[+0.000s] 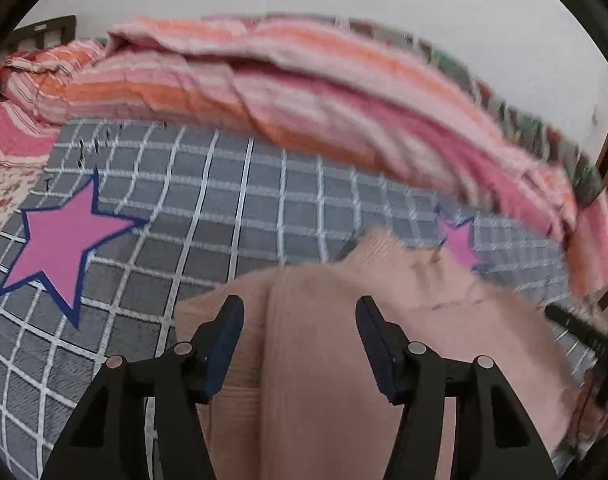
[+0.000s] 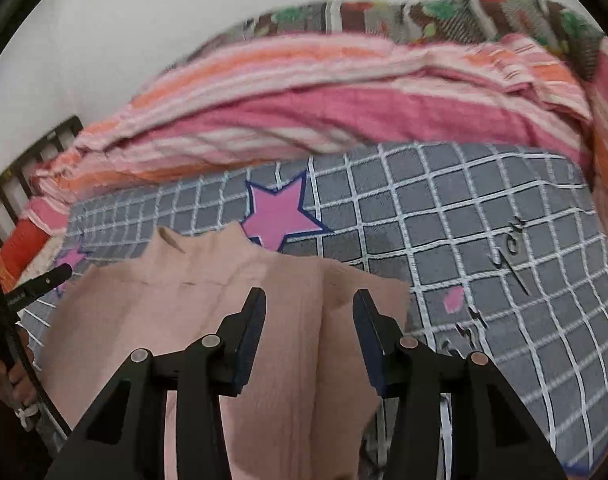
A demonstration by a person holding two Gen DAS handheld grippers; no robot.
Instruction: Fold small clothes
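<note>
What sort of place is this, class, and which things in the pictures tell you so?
Most likely a bedroom, with the work done on a bed. A grey checked blanket with pink stars covers the surface, a rumpled striped quilt is heaped along the wall, and a dark slatted bed frame shows at the edge. A pink top lies on the blanket.

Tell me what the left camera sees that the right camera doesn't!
Only the left wrist view shows the floral sheet at the blanket's far left edge. Only the right wrist view shows the black squiggly writing and a small pink blotch on the blanket. Both show the open grippers, left and right, above the pink top, plus the grey checked blanket and striped quilt.
</note>
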